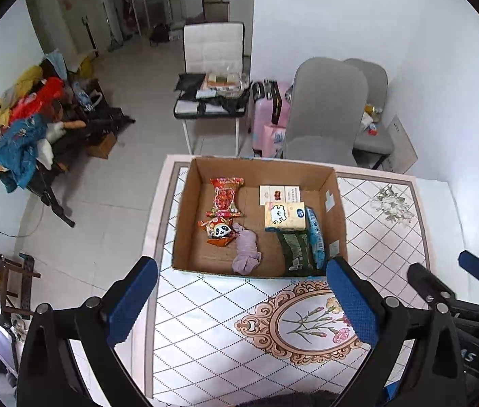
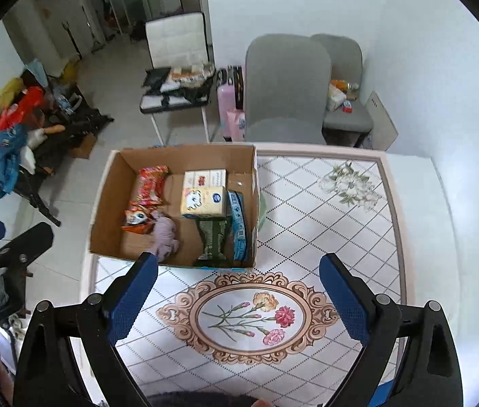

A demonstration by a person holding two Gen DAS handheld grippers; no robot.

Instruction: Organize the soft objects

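A cardboard box (image 1: 185,217) (image 2: 103,203) stands on the table's far left part. In it lie a red snack bag (image 1: 225,196) (image 2: 149,185), a panda snack bag (image 1: 220,232) (image 2: 136,220), a lilac cloth bundle (image 1: 246,254) (image 2: 166,234), a tissue pack (image 1: 285,216) (image 2: 203,200), a white carton (image 1: 280,194) (image 2: 205,176), a dark green pack (image 1: 297,249) (image 2: 212,240) and a blue packet (image 1: 316,237) (image 2: 238,224). My left gripper (image 1: 242,305) is open and empty above the table, in front of the box. My right gripper (image 2: 239,302) is open and empty over the flower medallion.
The table (image 1: 392,224) (image 2: 341,224) has a patterned cloth and meets the white wall on the right. Two grey chairs (image 1: 324,108) (image 2: 283,84) stand behind it. A white chair (image 1: 212,47) holds clutter. A rack of clothes (image 1: 29,125) stands far left.
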